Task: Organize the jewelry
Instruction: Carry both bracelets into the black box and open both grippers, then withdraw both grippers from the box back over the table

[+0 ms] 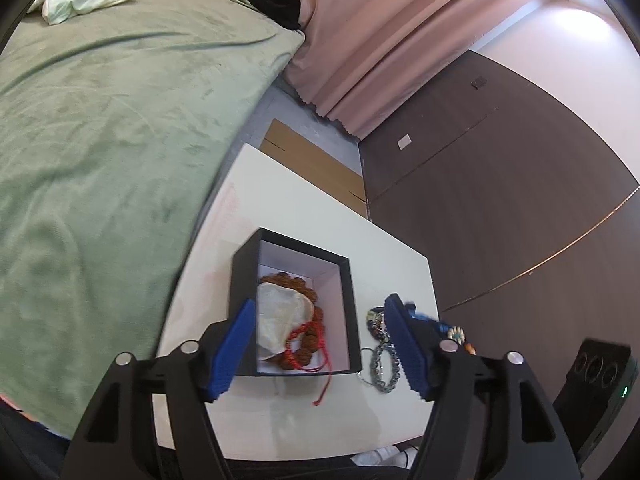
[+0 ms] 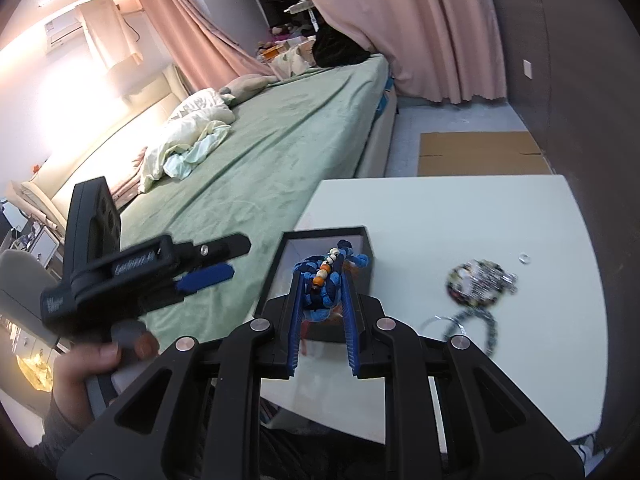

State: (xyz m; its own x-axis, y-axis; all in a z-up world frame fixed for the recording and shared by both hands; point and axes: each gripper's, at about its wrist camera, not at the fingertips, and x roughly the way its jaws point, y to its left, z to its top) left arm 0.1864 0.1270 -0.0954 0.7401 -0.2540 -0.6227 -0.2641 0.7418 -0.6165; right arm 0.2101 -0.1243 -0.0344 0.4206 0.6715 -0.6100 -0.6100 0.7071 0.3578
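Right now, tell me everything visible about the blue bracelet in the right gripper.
The blue braided bracelet looks like knotted cord in light and dark blue, bunched up, with a row of white, orange and dark beads on top. The right gripper has its jaws shut on it, holding it above the open black box, touching nothing else visible.

One box [image 1: 240, 280], two grippers [image 1: 320, 350] [image 2: 322, 312], several bracelets [image 1: 386, 364]
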